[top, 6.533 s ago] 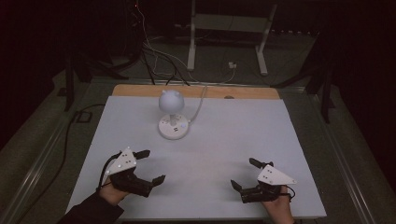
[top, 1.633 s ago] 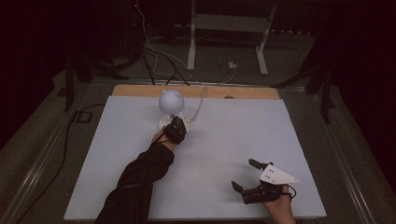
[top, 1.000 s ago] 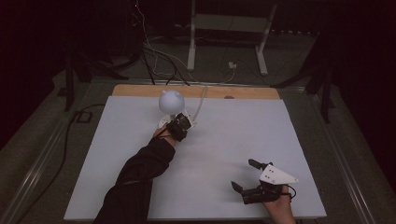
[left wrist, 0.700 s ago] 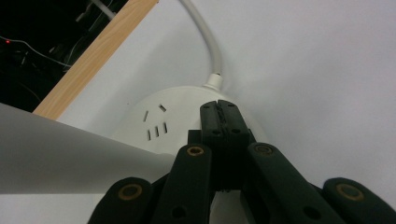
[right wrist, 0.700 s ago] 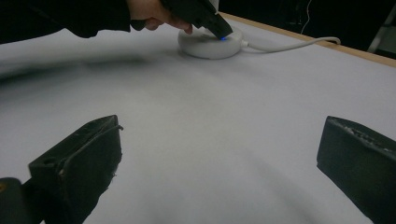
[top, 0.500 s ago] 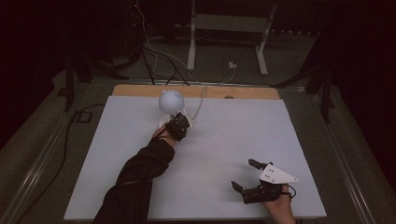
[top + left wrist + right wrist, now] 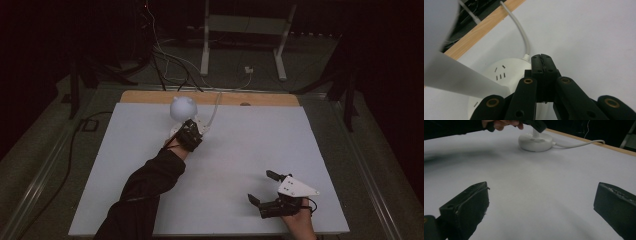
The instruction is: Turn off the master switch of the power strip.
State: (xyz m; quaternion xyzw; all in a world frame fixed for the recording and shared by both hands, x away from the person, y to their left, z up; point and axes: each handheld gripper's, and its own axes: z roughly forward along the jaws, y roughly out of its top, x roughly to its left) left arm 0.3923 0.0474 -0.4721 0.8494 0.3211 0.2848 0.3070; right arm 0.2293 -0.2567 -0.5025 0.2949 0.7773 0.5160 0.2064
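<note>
1. Reaching far across the desk (image 7: 250, 165) with my left arm, I hold my left tongs (image 7: 541, 58) over the round white base (image 7: 506, 72) of a small lamp (image 7: 183, 115) near the far edge.
2. In the left gripper view my left jaws are pressed together, tip to tip, with nothing visible between them; they sit just above the base's rim, close to where the white cord (image 7: 520, 32) enters it. I cannot tell whether the tips touch the base.
3. The lamp's white globe head (image 7: 182, 107) stands above the base, and a pale blurred part of the lamp crosses the left side of the left gripper view.
4. The cord runs from the base toward the wooden strip (image 7: 260, 98) along the desk's far edge.
5. My right tongs (image 7: 270, 189) rest near the desk's front right corner, well apart from the lamp, with my right hand (image 7: 299, 222) behind them.
6. In the right gripper view my right jaws are spread wide with only bare white desk surface between them; farther off I see the lamp base (image 7: 535, 141), its cord (image 7: 579, 145), and my left hand (image 7: 501, 123) above it.
</note>
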